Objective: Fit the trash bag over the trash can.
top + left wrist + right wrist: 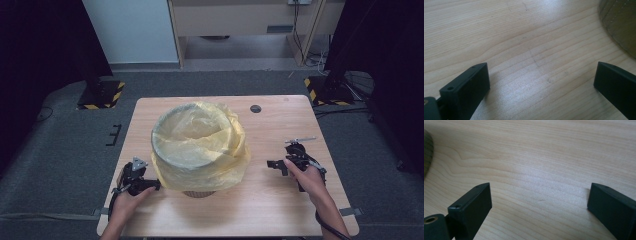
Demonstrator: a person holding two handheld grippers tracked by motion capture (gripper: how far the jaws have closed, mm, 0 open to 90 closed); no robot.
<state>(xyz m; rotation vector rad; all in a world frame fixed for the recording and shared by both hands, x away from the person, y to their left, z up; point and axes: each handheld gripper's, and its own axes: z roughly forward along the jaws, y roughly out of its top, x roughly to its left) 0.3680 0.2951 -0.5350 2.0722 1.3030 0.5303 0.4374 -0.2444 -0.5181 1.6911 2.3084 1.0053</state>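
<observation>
a round bin (197, 165) lined with a yellow plastic bag (200, 142) stands in the middle of a light wooden table (280, 205), the bag's edge folded over the rim and draped down the sides. the left gripper (150, 185) rests on the tabletop just beside the bin's lower left, its jaws spread wide with only bare wood between them. the right gripper (275, 165) sits low over the table, apart from the bin on its right, its jaws likewise wide apart and holding nothing. a hand grips each tool from the near edge.
</observation>
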